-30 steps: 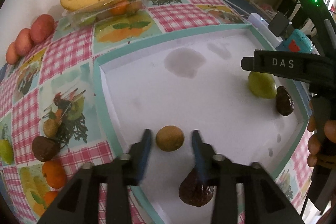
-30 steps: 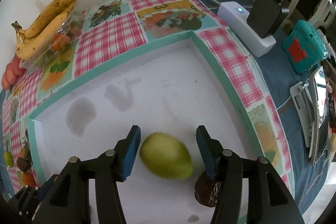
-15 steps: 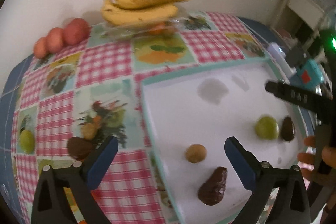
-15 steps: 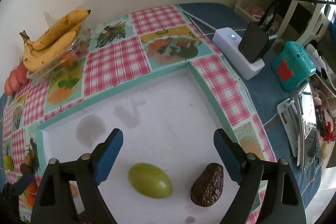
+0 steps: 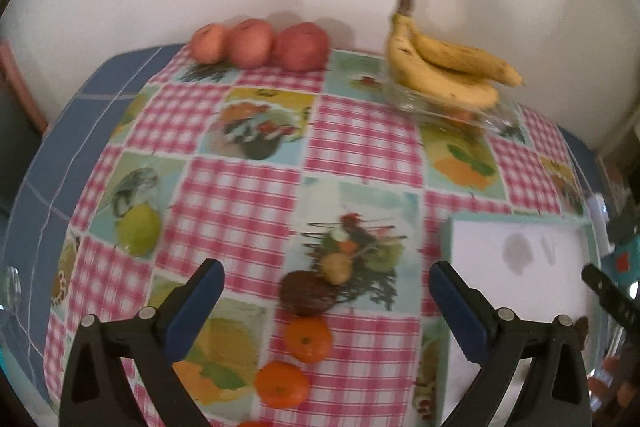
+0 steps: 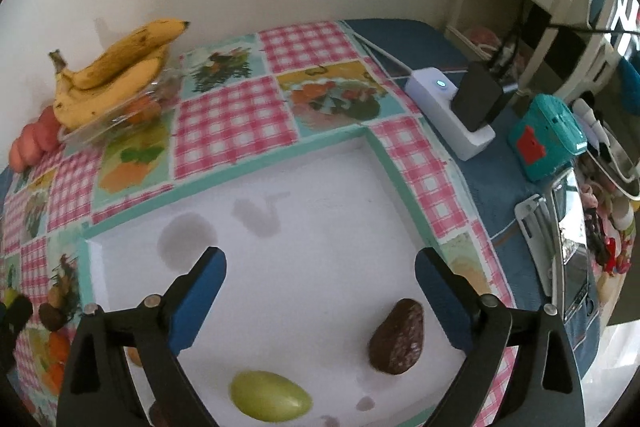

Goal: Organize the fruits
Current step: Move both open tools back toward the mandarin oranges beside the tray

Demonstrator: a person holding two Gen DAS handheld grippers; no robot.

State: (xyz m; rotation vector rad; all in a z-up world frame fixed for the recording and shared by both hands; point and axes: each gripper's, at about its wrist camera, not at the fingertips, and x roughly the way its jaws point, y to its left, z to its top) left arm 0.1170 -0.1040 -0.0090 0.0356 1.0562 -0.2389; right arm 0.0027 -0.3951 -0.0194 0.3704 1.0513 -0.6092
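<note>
My left gripper (image 5: 324, 273) is open and empty above the checked tablecloth, over a dark avocado (image 5: 306, 293) and a small brown kiwi (image 5: 337, 268). Two oranges (image 5: 308, 339) lie just nearer. The white tray (image 5: 520, 301) with its teal rim is at the right. My right gripper (image 6: 320, 263) hangs over the tray (image 6: 280, 159); its jaws are opening with nothing between them. A green fruit (image 6: 270, 401) and a dark avocado (image 6: 398, 339) lie on the tray below it. A brown fruit (image 6: 134, 355) peeks out behind its left finger.
Three red apples (image 5: 298, 47) and bananas (image 5: 448, 75) on a clear plastic box (image 5: 492, 121) stand along the wall. A green fruit (image 5: 140, 229) lies at the left. Right of the tray are a white power strip (image 6: 448, 111), a black adapter (image 6: 480, 99) and a teal device (image 6: 548, 135).
My left gripper opened off the brown kiwi in the tray and swung left over the tablecloth. My right gripper opened off the green fruit and lifted a little.
</note>
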